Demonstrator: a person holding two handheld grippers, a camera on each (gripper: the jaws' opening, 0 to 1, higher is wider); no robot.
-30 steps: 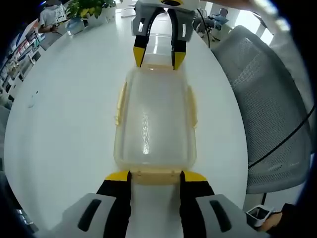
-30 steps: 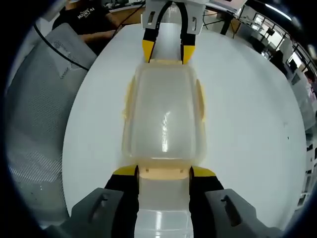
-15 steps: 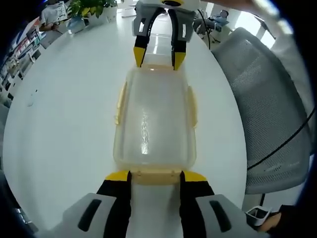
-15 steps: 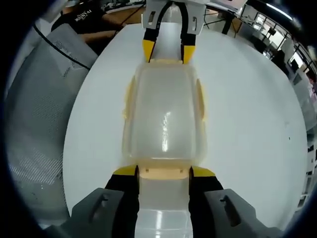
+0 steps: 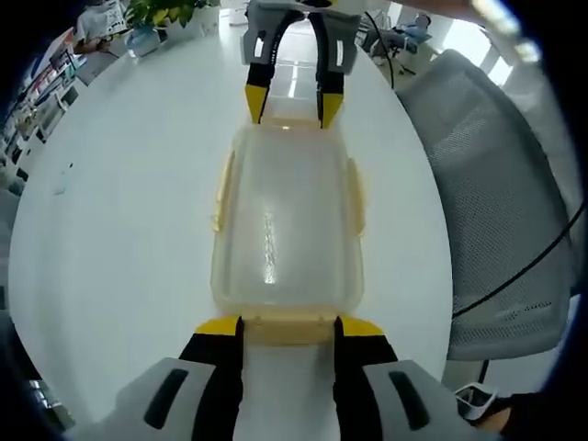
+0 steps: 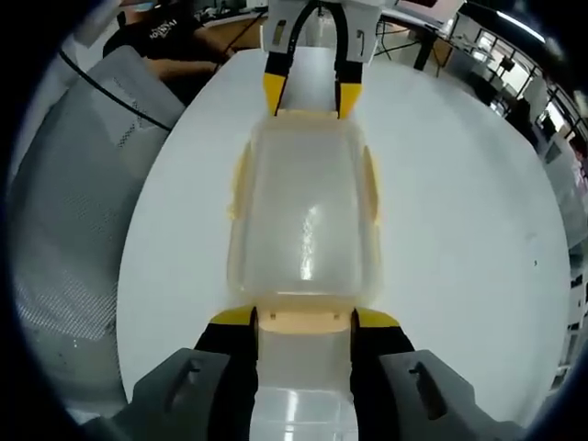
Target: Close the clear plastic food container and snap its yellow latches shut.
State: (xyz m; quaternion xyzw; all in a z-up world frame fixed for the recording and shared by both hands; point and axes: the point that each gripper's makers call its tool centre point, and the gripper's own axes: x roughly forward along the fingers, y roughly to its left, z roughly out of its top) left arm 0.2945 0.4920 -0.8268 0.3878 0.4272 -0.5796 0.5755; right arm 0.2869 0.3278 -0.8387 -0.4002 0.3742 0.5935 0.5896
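The clear plastic container [image 5: 285, 220] lies lengthwise between my two grippers over the white table [image 5: 119, 202], with its lid resting on top. Pale yellow side latches [image 5: 220, 188] run along both long edges. In the left gripper view, my left gripper [image 5: 288, 326] has its yellow-tipped jaws against both sides of the near end latch [image 5: 288, 323]. The right gripper [image 5: 289, 106] holds the far end the same way. In the right gripper view, the right gripper [image 6: 305, 319] clasps its near end latch [image 6: 305, 319] of the container [image 6: 305, 220], and the left gripper [image 6: 308, 96] is at the far end.
A grey mesh office chair [image 5: 496, 202] stands close beside the table; it appears again as the chair [image 6: 64, 202]. Potted plants [image 5: 170, 14] sit at the table's far edge. A person in a dark shirt [image 6: 165, 41] sits beyond the table.
The background has shifted slightly in both views, while the container and both grippers keep the same places relative to each other.
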